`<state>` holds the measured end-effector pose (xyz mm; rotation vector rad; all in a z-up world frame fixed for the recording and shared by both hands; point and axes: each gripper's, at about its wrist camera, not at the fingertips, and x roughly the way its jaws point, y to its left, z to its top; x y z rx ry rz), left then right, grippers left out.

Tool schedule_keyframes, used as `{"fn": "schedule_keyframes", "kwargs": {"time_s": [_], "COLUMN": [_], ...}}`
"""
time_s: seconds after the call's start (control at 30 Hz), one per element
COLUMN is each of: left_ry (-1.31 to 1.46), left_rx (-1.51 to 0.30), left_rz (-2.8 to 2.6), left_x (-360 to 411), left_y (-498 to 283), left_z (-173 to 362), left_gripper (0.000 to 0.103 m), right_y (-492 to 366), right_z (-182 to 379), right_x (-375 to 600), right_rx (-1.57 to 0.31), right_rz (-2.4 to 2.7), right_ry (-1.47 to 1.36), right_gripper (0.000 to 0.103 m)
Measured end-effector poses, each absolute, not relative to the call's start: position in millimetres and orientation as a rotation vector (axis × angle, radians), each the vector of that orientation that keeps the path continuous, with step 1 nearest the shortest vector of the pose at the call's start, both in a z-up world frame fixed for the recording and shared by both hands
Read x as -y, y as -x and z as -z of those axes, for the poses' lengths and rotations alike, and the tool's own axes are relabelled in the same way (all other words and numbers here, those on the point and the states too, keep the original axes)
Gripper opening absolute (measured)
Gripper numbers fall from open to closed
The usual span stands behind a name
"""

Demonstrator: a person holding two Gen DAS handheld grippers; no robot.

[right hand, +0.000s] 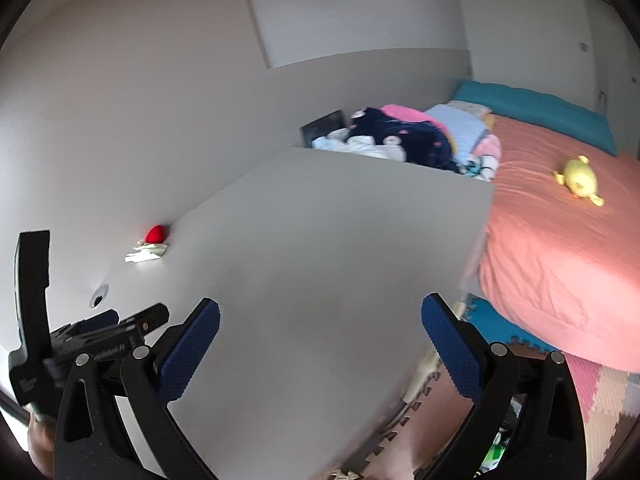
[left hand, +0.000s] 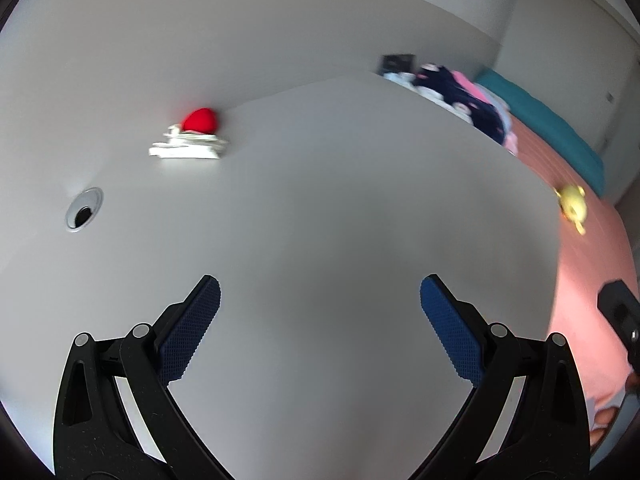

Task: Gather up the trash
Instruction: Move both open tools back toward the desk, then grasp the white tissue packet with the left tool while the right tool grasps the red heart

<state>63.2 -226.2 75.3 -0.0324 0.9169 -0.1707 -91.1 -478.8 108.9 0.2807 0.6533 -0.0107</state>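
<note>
Left gripper (left hand: 320,300): jaws spread wide, nothing between the blue pads (left hand: 192,328), hovering over bare white desk (left hand: 340,200) at lower centre of the left wrist view. Right gripper (right hand: 320,320): jaws likewise wide and empty, lower centre of its own view, over the desk's near right portion.

Trash: a crumpled white paper wad (left hand: 188,146) lies on the desk at upper left of the left wrist view, against the wall, touching a red rounded object (left hand: 202,120) just behind it. Motion blur leaves the paper's exact form uncertain; it may be tissue or wrappers. A round cable grommet (left hand: 83,210) sits lower left of the wad, apart from it.

Upper right: a bed with pink cover (right hand: 560,260), a yellow plush toy (right hand: 578,180) on it, and heaped clothing (right hand: 400,136) beyond the desk's far edge.
</note>
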Motion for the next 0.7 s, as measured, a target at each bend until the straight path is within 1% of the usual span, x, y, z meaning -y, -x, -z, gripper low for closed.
{"fn": "schedule_keyframes", "kwargs": {"time_s": [0.3,0.6,0.7], "left_ry": [0.089,0.322,0.328], "left_rx": [-0.952,-1.006,-1.026], "left_rz": [0.061,-0.109,-0.126], "left_x": [187,138,135], "left_y": [-120,-204,-221], "left_z": [-65,-45,-37], "left_gripper": [0.097,0.097,0.097], "right_y": [27,-48,-72], "right_z": [-104,-102,-104], "right_x": [440,408,393], "right_rx": [-0.694,-0.706,-0.711], "right_rz": [-0.083,-0.175,-0.194], "right_ry": [-0.246,-0.229,-0.198], "right_gripper": [0.100,0.100,0.100]}}
